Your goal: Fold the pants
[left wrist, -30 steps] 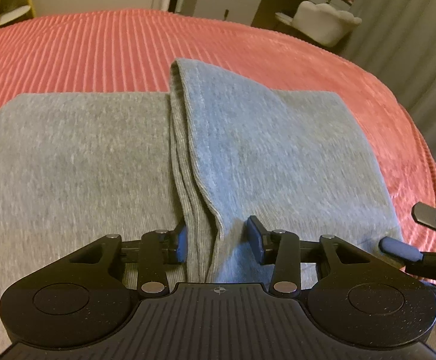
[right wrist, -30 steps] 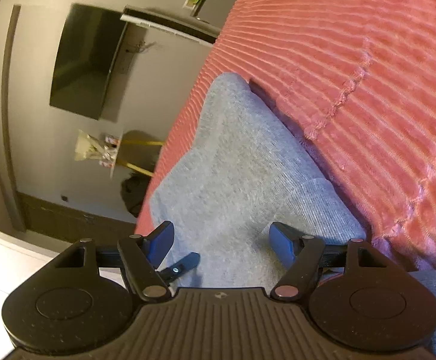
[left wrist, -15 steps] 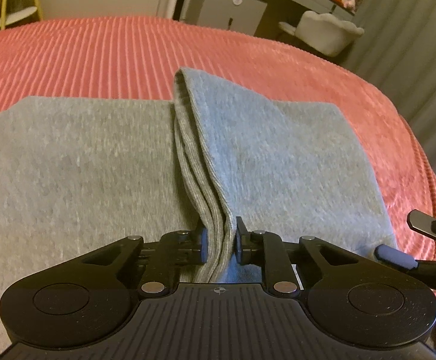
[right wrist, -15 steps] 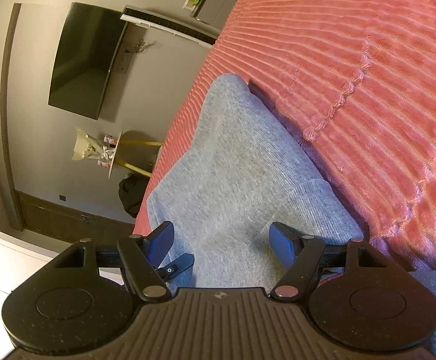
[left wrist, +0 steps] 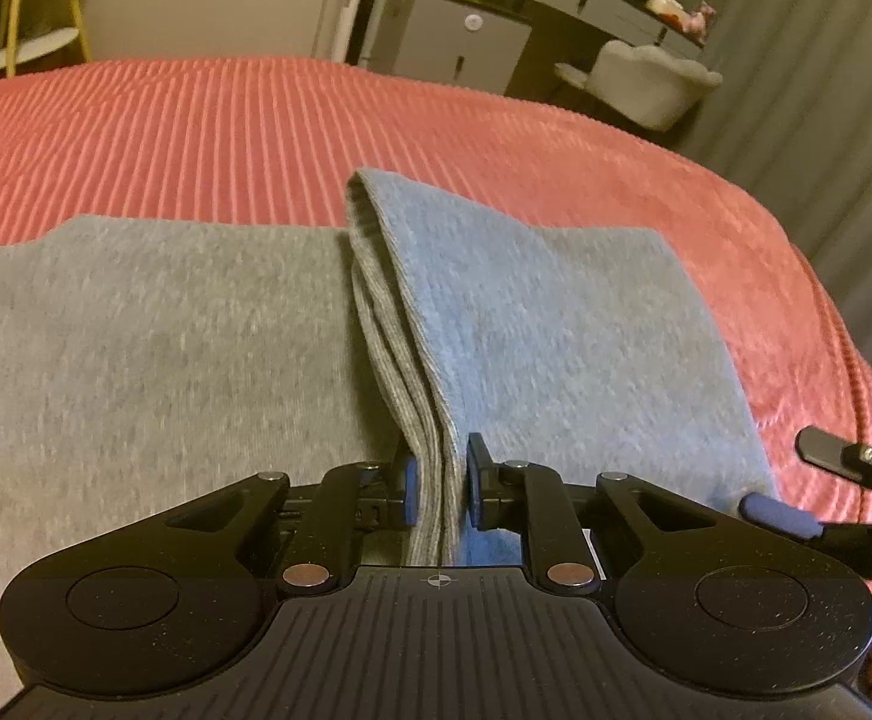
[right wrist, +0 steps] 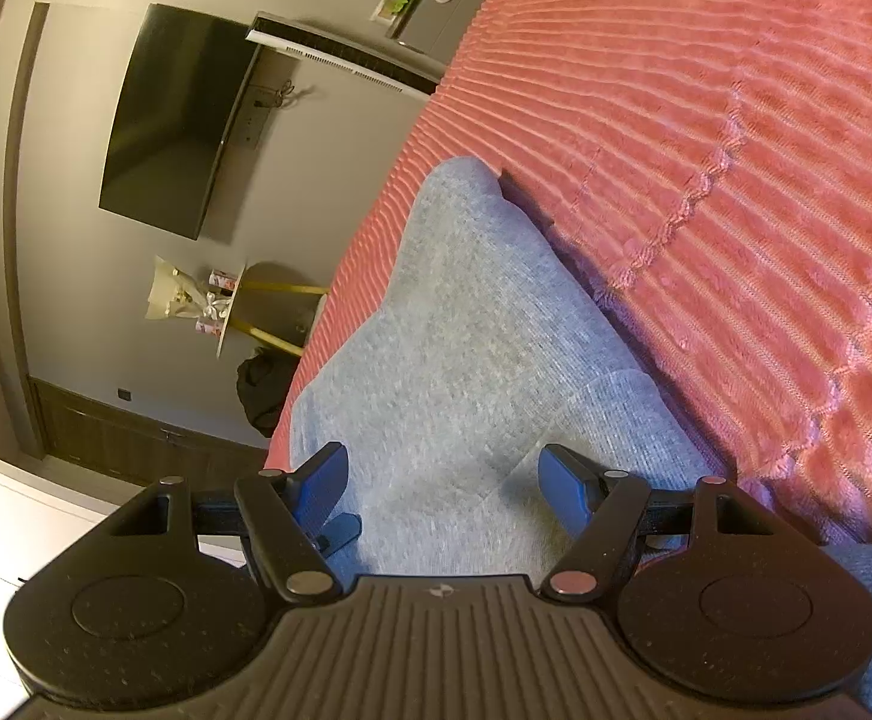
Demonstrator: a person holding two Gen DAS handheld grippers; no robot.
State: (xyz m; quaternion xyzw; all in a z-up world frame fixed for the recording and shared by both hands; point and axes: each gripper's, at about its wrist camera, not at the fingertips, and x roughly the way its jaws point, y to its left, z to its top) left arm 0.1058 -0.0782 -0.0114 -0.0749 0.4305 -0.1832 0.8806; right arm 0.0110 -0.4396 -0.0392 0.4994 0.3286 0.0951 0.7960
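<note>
We look across a bed (left wrist: 268, 132) covered in a coral-red blanket with soft raised ribs running lengthwise. Behind it stand a grey cabinet (left wrist: 448, 48), a pale scalloped chair (left wrist: 652, 81) and grey curtains (left wrist: 826, 120); the right wrist view shows a dark wall-mounted television (right wrist: 178, 120) and a small round side table (right wrist: 256, 306). The grey pants (left wrist: 154, 348), a fine heathered knit, lie flat on the bed, with one part folded over into a layered, ribbed edge. Our left gripper (left wrist: 439, 492) is clenched on that layered edge. Our right gripper (right wrist: 443, 489) is released, its blue-padded fingers (right wrist: 562, 486) spread wide on either side of the pants' fabric.
</note>
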